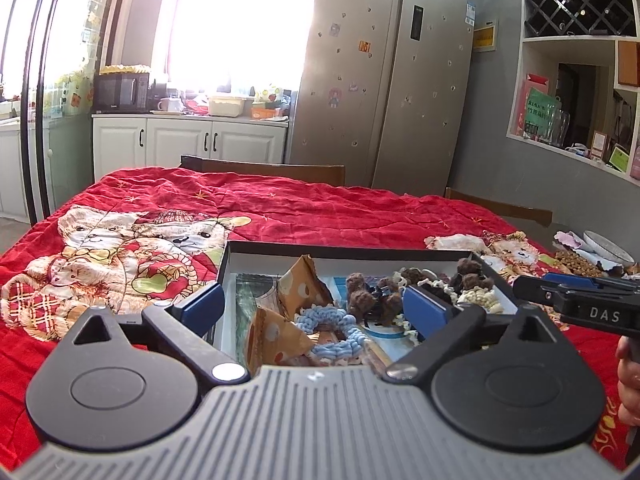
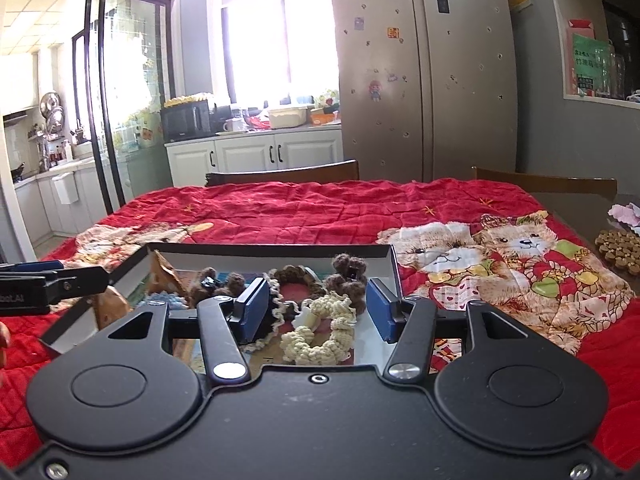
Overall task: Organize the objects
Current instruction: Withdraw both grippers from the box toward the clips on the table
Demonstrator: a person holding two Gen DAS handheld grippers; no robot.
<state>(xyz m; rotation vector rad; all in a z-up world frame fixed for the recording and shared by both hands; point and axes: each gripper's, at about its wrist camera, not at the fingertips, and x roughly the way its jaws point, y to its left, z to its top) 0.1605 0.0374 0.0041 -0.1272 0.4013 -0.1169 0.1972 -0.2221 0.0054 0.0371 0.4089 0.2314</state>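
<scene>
Both grippers hover over the open box, neither holding anything

The shallow box [image 1: 496,276] sits on the red quilt [image 1: 280,208] and holds the task's things: a blue scrunchie [image 1: 332,330] near its front edge, a cream scrunchie [image 2: 316,338] toward its right side, brown pom-pom ties [image 1: 368,296] mid-box, and crinkled snack packets [image 1: 300,284] at its left. The left gripper [image 1: 312,306] is spread wide and empty above the blue scrunchie; the right gripper [image 2: 316,312] is half open, and the cream scrunchie below looks untouched. These knitted rings are probably light, soft and squashy, so pinch across one side of the band
</scene>
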